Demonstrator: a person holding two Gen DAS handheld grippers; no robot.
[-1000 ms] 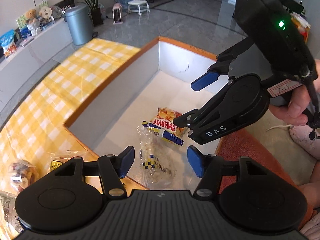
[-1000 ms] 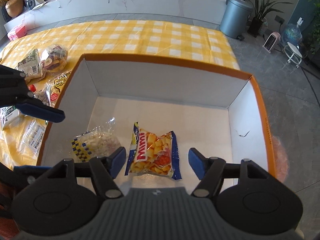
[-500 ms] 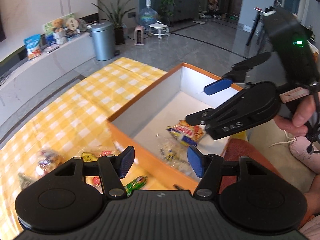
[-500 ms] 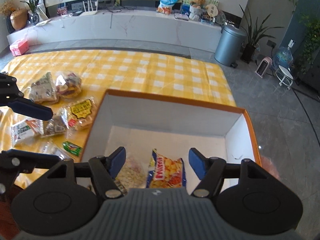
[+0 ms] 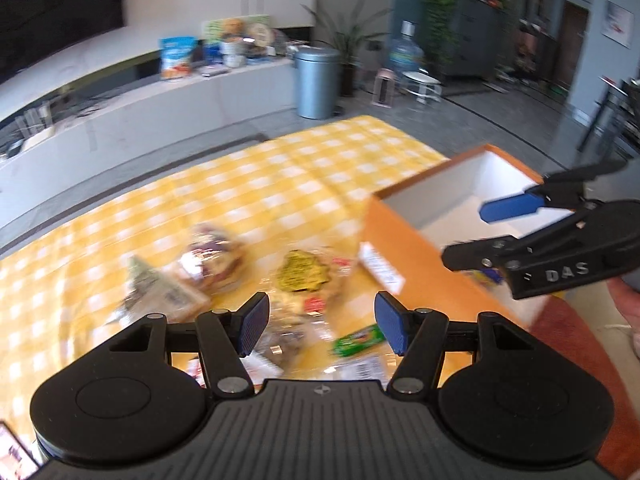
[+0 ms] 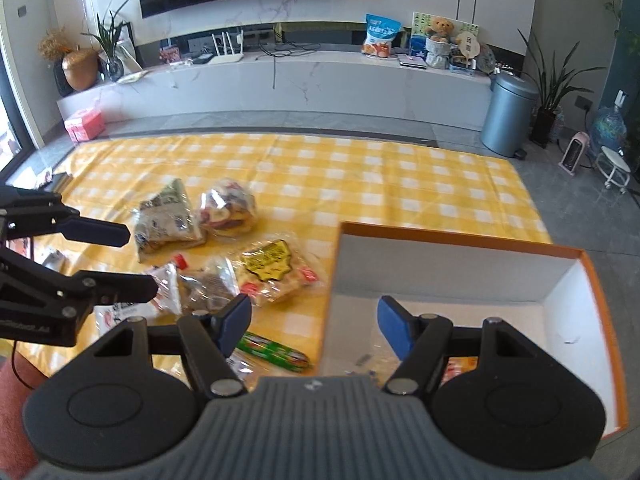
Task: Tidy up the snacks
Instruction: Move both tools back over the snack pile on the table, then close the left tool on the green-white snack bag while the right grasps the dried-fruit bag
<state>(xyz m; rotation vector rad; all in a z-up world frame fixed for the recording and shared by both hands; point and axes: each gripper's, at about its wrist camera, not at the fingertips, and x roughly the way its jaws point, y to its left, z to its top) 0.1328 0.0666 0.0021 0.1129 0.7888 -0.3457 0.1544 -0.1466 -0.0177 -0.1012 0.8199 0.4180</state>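
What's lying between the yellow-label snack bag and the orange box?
In the right wrist view, only bare checkered cloth lies between the yellow-label bag and the box; the green packet sits nearer the camera.

One box stands on the table. Beside it lie about seven loose snack packets: a grey-green one, a clear bag of mixed pieces, a yellow-labelled bag, a brown one, a white one, a green stick, and another partly hidden. Two grippers, left and right.
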